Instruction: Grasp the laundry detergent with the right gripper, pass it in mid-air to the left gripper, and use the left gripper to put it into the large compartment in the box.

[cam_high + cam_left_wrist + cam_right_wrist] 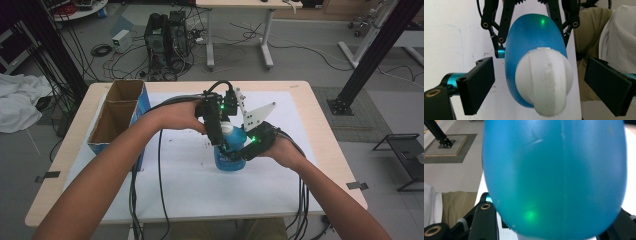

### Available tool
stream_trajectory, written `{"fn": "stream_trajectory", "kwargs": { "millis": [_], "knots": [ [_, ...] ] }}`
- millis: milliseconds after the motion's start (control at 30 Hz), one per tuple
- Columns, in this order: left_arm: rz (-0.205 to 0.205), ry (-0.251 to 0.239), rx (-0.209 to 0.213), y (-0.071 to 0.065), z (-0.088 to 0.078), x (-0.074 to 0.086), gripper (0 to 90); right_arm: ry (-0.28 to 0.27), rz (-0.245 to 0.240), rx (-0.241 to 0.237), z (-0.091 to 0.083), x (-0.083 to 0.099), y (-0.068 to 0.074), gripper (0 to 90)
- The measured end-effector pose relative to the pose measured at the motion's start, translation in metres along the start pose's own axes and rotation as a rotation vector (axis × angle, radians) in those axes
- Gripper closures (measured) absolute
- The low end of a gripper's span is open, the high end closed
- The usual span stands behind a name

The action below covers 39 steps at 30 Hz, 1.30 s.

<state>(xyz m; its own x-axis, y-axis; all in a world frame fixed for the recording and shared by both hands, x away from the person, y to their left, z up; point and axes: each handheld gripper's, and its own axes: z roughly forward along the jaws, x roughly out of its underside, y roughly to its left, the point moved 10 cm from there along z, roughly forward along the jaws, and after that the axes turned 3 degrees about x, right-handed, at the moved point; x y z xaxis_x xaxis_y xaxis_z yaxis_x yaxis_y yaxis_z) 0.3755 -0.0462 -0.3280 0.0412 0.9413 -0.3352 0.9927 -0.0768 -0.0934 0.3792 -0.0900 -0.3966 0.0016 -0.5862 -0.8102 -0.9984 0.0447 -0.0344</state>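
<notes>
A blue plastic bottle (pixel 230 152) with a white cap (pixel 226 129) stands upright on the white sheet in the middle of the table. My right gripper (pixel 236 152) comes in from the right and is shut on the bottle's body (pixel 554 177), its jaws at either side. From above, my left gripper (pixel 221 131) points down over the cap. In the left gripper view its two black pads (pixel 479 85) stand open on either side of the white cap (pixel 544 82), with a gap on each side. The right gripper's linkages (pixel 506 20) clasp the blue body (pixel 534 32) beyond.
An open cardboard box with a blue side (pixel 117 120) stands on the table's left part. The white sheet (pixel 200 185) covers most of the wooden table (pixel 300 90). Black cables (pixel 161 165) trail from both grippers toward the front edge. Computer towers (pixel 167 40) stand on the floor behind.
</notes>
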Motion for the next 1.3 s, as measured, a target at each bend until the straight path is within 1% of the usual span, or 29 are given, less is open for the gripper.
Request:
{"fn": "stream_trajectory", "kwargs": {
  "millis": [33, 100, 133, 200, 267, 300, 333, 400, 467, 567, 667, 700, 733, 800, 867, 900, 933, 1033, 1100, 1200, 1233, 1300],
  "knots": [
    [-0.002, -0.002, 0.004, 0.0, 0.002, 0.0, 9.6, -0.004, 0.006, -0.004, 0.001, 0.0, 0.001, 44.1],
    [-0.007, 0.002, 0.008, 0.001, 0.005, 0.001, 9.6, 0.003, 0.016, -0.009, 0.001, 0.0, 0.001, 44.1],
    [-0.009, 0.007, 0.012, 0.001, 0.007, 0.001, 9.6, 0.012, 0.024, -0.019, 0.0, 0.001, 0.003, 44.1],
    [-0.007, 0.015, 0.008, 0.002, 0.008, 0.001, 9.6, 0.011, 0.022, -0.016, 0.001, 0.001, 0.002, 44.1],
    [-0.004, 0.017, 0.012, 0.002, 0.009, 0.001, 9.6, 0.009, 0.019, -0.016, 0.001, 0.0, 0.002, 44.1],
    [0.0, 0.02, 0.014, 0.002, 0.01, 0.001, 9.7, 0.004, 0.006, -0.01, 0.002, 0.0, 0.0, 44.1],
    [0.002, 0.028, 0.012, 0.002, 0.011, 0.001, 9.7, 0.004, 0.012, -0.011, 0.002, 0.0, 0.0, 44.1],
    [0.005, 0.038, 0.009, 0.002, 0.012, 0.001, 9.7, 0.009, 0.008, -0.014, 0.002, 0.0, 0.0, 44.1],
    [0.005, 0.041, 0.01, 0.002, 0.013, 0.001, 9.7, 0.013, 0.0, -0.014, 0.002, 0.0, 0.0, 44.1],
    [0.01, 0.044, 0.004, 0.003, 0.013, 0.001, 10.0, 0.013, 0.002, -0.016, 0.002, 0.0, 0.0, 44.1],
    [0.018, 0.039, 0.003, 0.002, 0.013, 0.0, 11.8, 0.016, 0.005, -0.017, 0.002, -0.001, 0.001, 44.1],
    [0.021, 0.037, 0.005, 0.002, 0.013, 0.0, 13.8, 0.018, 0.006, -0.016, 0.003, -0.001, 0.001, 44.1],
    [0.025, 0.044, 0.003, 0.002, 0.013, 0.0, 14.5, 0.017, 0.005, -0.016, 0.003, -0.001, 0.001, 44.1],
    [0.026, 0.046, 0.0, 0.001, 0.013, 0.001, 14.5, 0.016, 0.017, -0.018, 0.003, -0.002, 0.001, 44.1],
    [0.025, 0.05, -0.001, 0.001, 0.013, 0.002, 14.6, 0.029, 0.006, -0.02, 0.002, -0.001, 0.0, 44.1],
    [0.026, 0.047, 0.001, 0.001, 0.013, 0.001, 16.5, 0.029, 0.003, -0.02, 0.003, -0.002, 0.0, 44.1],
    [0.03, 0.047, 0.002, 0.001, 0.013, 0.002, 18.7, 0.027, 0.01, -0.022, 0.003, -0.002, 0.001, 44.1],
    [0.031, 0.052, -0.007, 0.002, 0.012, 0.002, 18.8, 0.031, 0.002, -0.023, 0.004, -0.003, 0.001, 44.1],
    [0.029, 0.052, -0.006, 0.001, 0.012, 0.002, 18.9, 0.035, 0.02, -0.025, 0.003, -0.002, 0.002, 44.1],
    [0.031, 0.063, -0.007, 0.001, 0.013, 0.003, 19.0, 0.038, 0.029, -0.032, 0.003, -0.002, 0.003, 44.1],
    [0.033, 0.064, -0.008, 0.001, 0.013, 0.003, 21.0, 0.046, 0.045, -0.042, 0.003, -0.002, 0.005, 44.1],
    [0.035, 0.067, -0.008, 0.001, 0.013, 0.003, 22.6, 0.044, 0.045, -0.043, 0.003, -0.002, 0.005, 44.1]
  ]
}}
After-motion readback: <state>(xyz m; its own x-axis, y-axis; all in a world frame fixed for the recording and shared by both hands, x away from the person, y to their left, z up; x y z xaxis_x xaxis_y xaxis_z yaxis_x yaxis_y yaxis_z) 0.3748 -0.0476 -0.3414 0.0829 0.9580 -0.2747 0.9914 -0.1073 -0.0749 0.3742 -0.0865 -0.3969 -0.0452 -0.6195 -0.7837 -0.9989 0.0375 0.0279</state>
